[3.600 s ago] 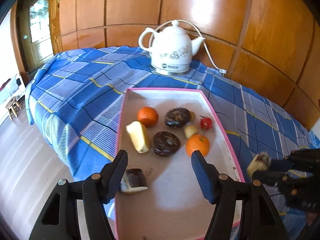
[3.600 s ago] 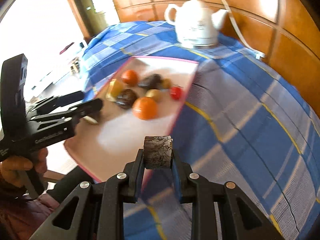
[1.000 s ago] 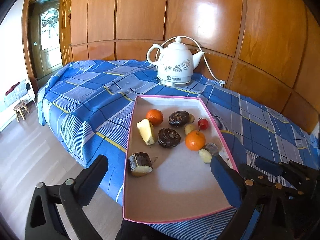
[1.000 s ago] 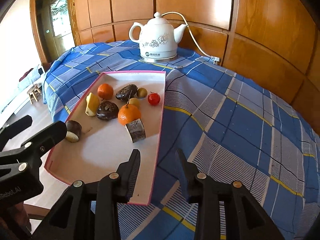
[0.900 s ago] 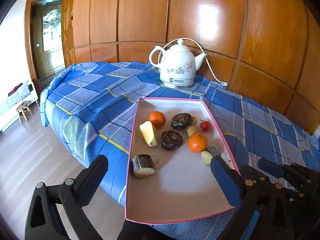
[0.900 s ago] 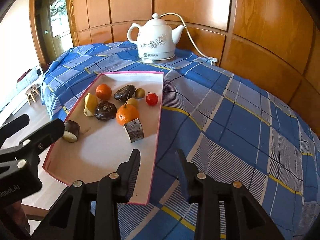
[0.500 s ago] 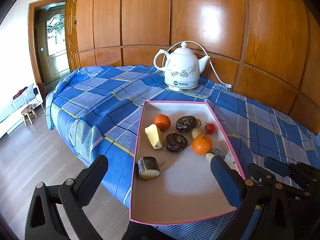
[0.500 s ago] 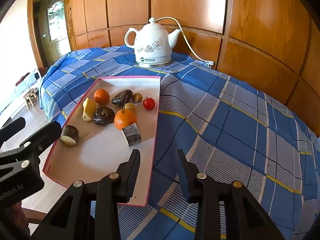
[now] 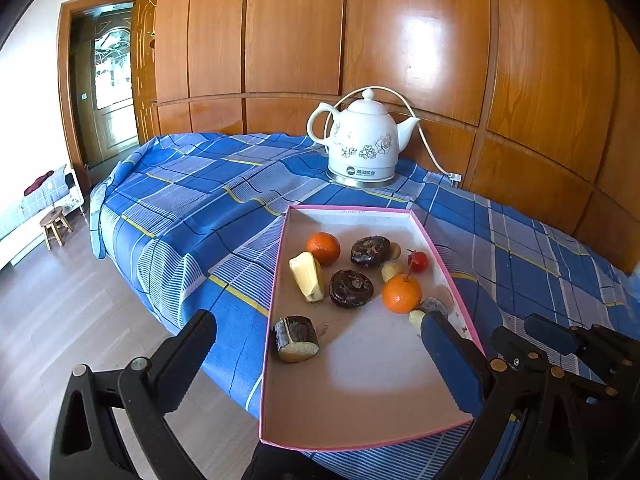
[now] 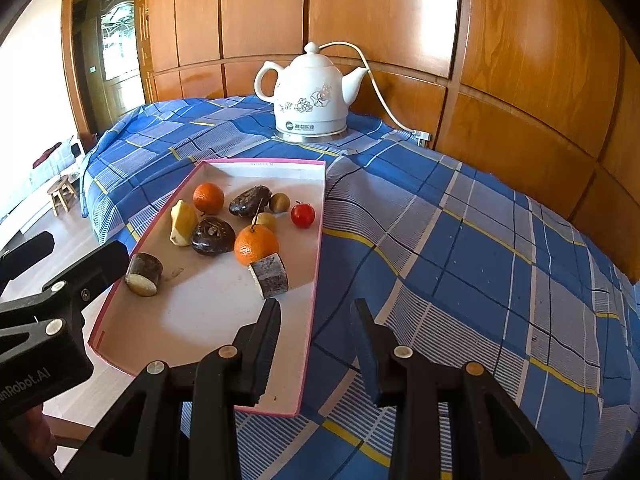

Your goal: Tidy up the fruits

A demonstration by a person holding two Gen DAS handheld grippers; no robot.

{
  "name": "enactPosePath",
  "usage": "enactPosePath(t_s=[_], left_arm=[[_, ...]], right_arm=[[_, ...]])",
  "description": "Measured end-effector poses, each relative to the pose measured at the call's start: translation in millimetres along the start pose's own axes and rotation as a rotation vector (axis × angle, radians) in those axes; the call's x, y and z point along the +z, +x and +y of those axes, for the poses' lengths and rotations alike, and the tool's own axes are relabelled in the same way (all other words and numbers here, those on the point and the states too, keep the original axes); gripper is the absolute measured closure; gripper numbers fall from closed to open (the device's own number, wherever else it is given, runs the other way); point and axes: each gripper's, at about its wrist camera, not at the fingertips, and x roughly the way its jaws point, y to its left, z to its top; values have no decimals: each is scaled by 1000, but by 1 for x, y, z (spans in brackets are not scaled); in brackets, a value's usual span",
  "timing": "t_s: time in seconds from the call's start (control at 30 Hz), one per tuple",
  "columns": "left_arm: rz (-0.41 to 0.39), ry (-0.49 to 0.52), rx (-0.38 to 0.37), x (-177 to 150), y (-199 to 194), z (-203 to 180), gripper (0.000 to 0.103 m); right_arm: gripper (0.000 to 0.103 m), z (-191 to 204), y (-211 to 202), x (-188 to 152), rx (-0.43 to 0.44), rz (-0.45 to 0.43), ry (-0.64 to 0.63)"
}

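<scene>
Pink tray [image 10: 318, 264] holds all visible fruit [image 10: 256, 245]; none on cloth [image 10: 460, 248] beside it. Left gripper [image 9: 320, 356] and right gripper [image 10: 318, 316] both spread, empty. Looks basically done.

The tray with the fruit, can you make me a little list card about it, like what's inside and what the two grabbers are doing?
tray: pink-edged tray on the blue plaid cloth
oranges: two
red fruit: one small, near the tray's right edge
brown chunks: two
behind tray: white kettle
left gripper: open, empty
right gripper: open, empty
</scene>
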Motion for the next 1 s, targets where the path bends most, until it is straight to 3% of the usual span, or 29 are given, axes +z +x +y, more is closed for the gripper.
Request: enactPosePath(t_s=[1.0], left_arm=[[-2, -2, 2, 0, -1, 1, 0]], right_arm=[[66, 5, -4, 1, -5, -22, -16]])
